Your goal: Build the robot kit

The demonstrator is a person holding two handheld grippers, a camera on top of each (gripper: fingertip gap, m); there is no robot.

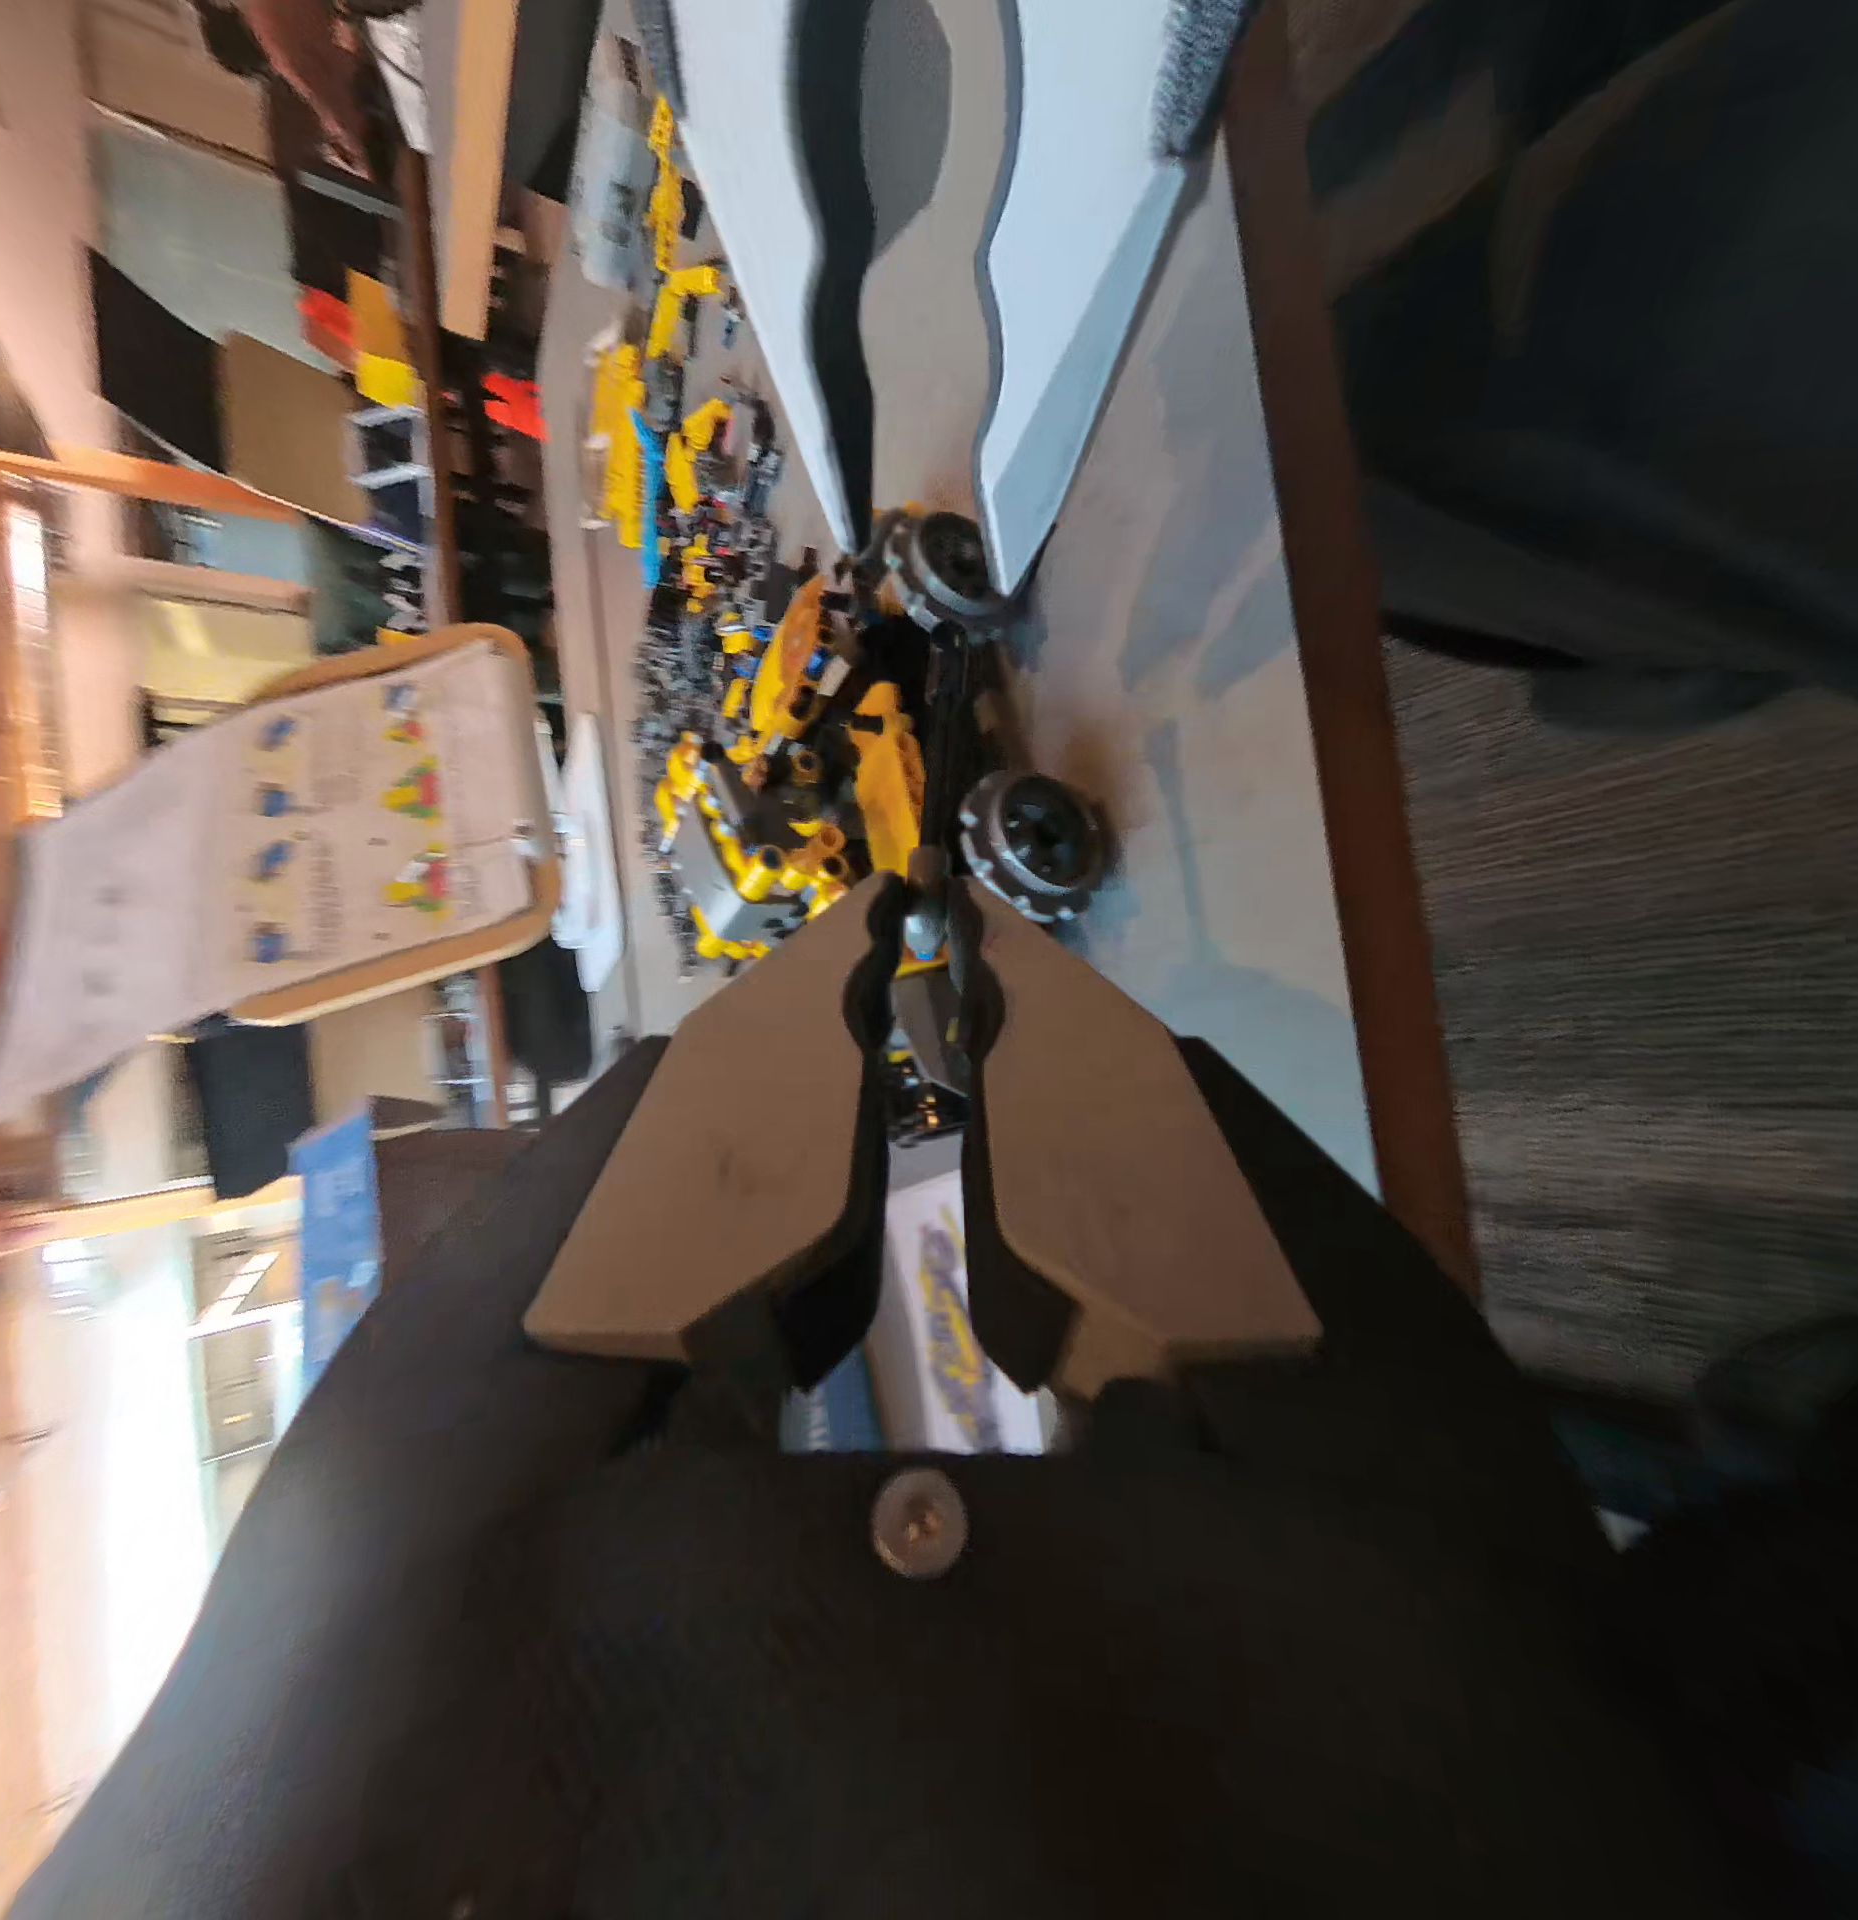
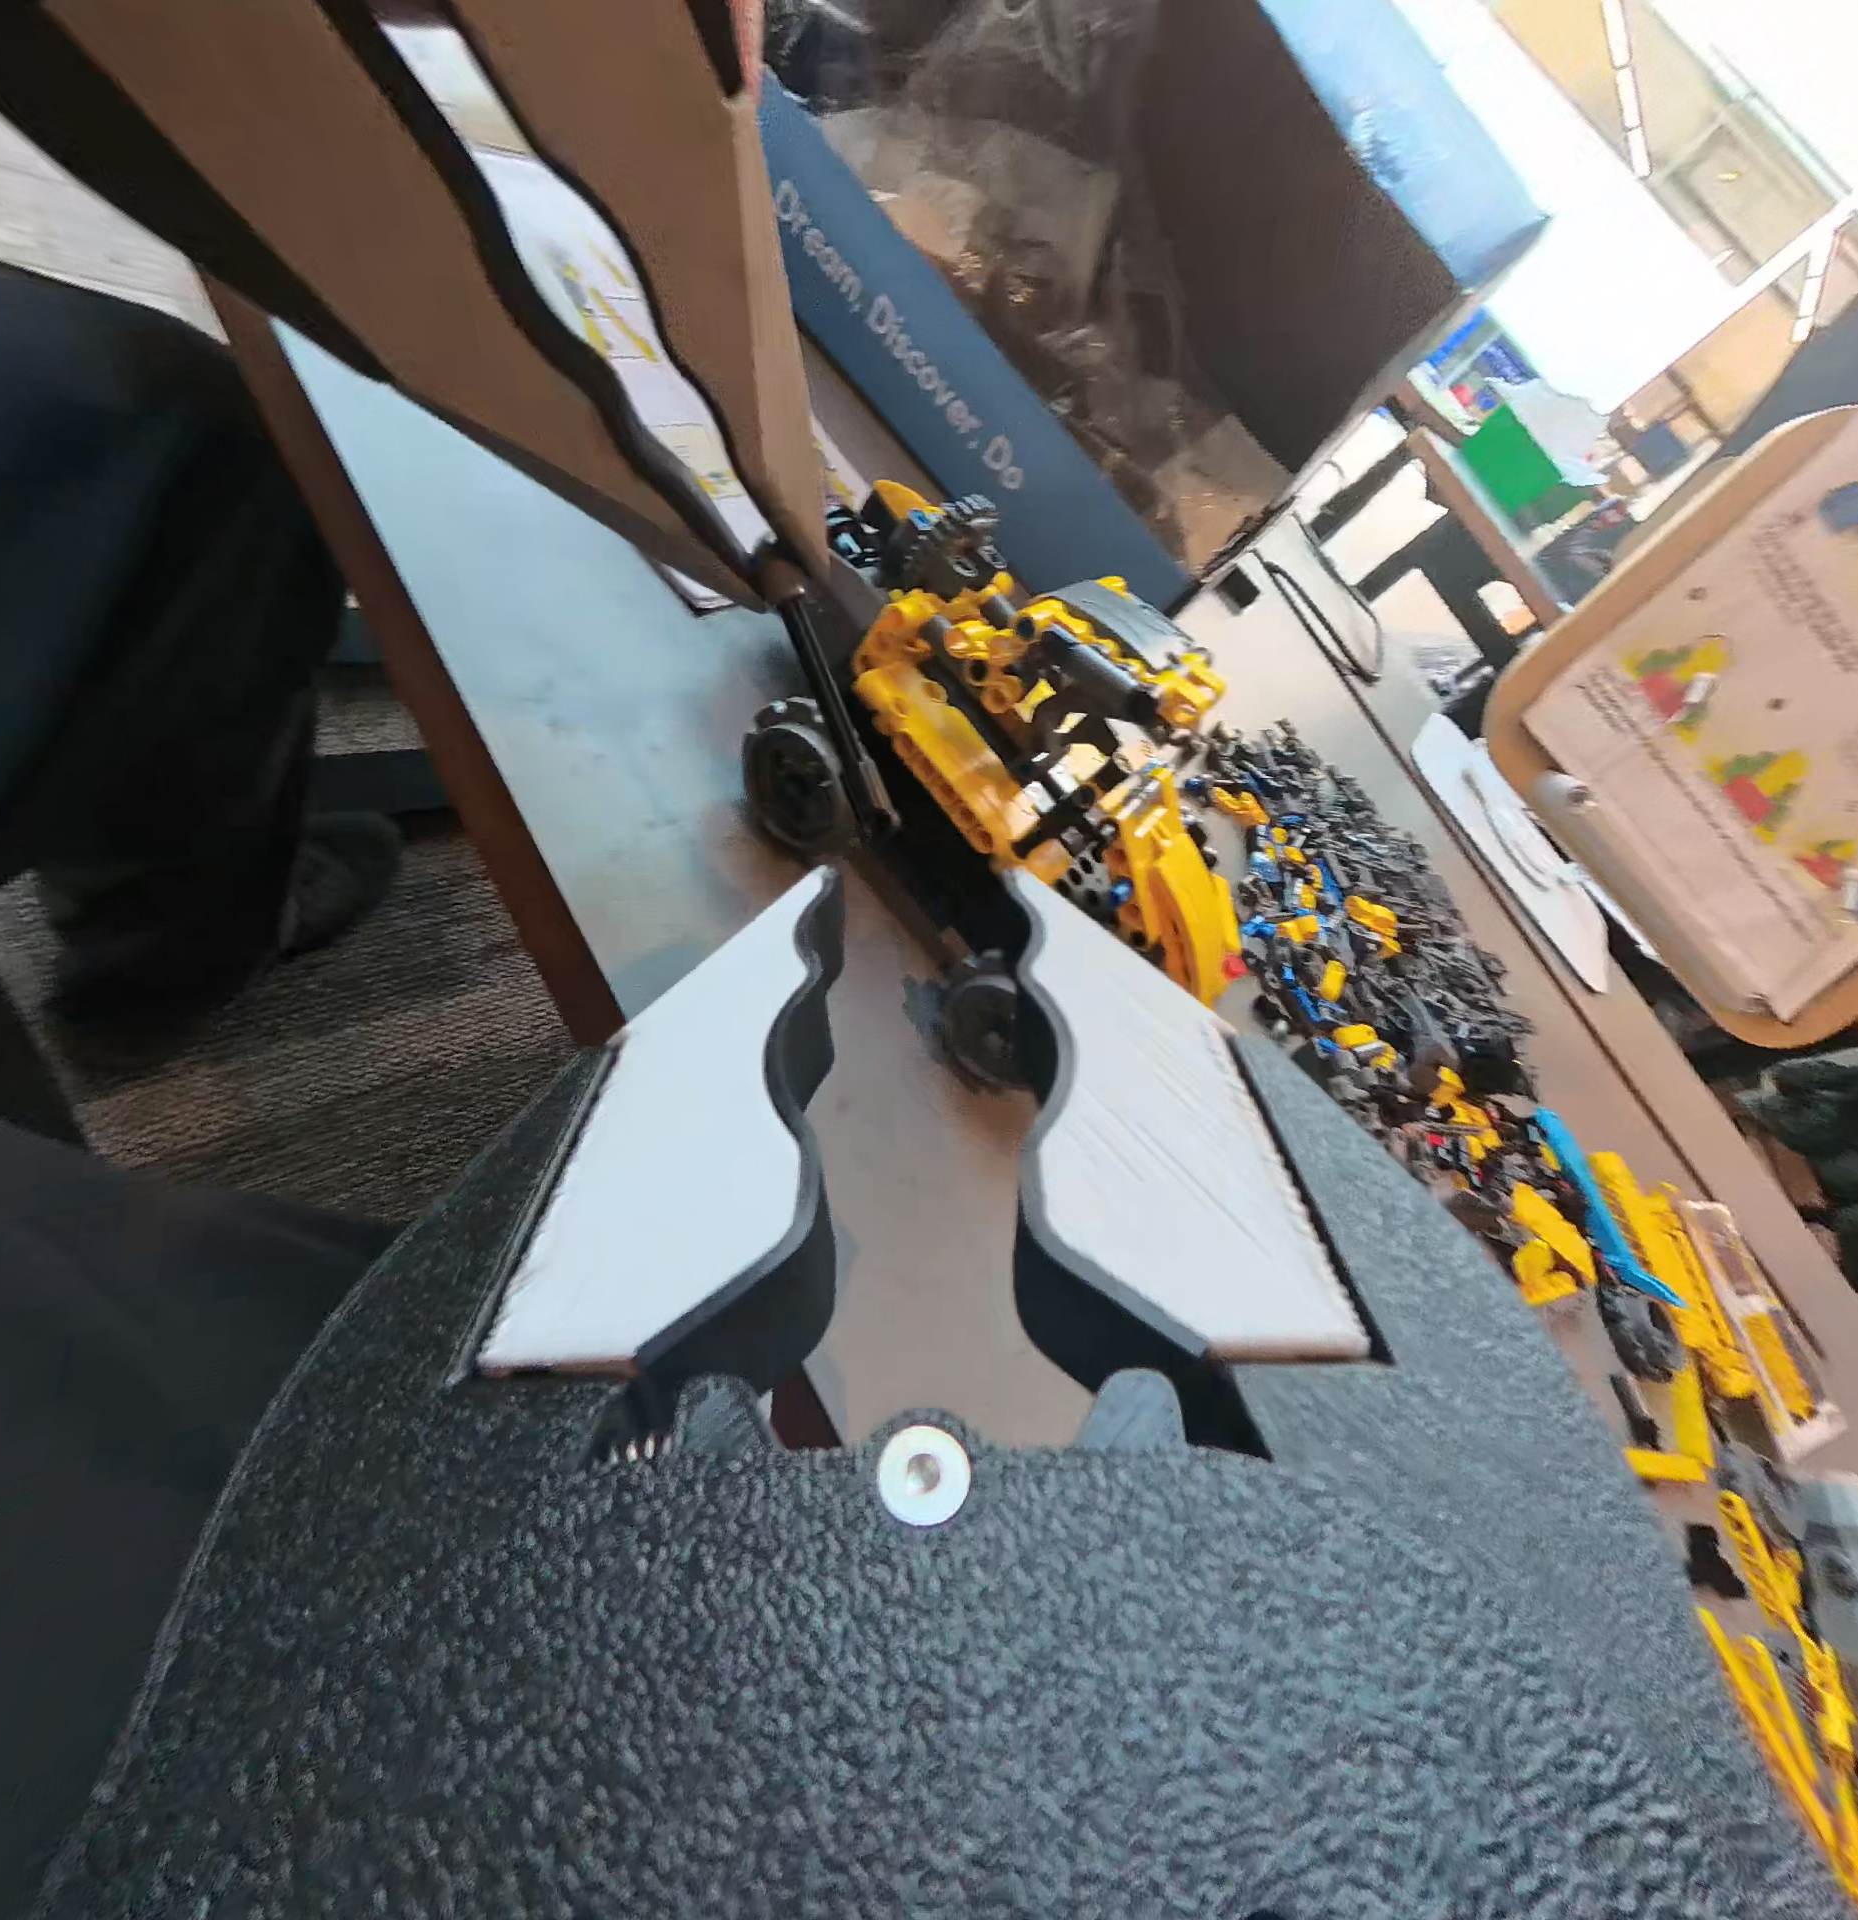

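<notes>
Grey table [image 2: 592,665] at frame centre carries a yellow brick vehicle [image 2: 1029,748]; left gripper [image 1: 920,904] is clenched on its black axle [image 1: 946,748], right gripper [image 2: 925,894] spread beside a wheel [image 2: 982,1018].

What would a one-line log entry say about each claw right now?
left claw: shut on black rod | right claw: open, around near wheel | yellow model car: on table
</notes>
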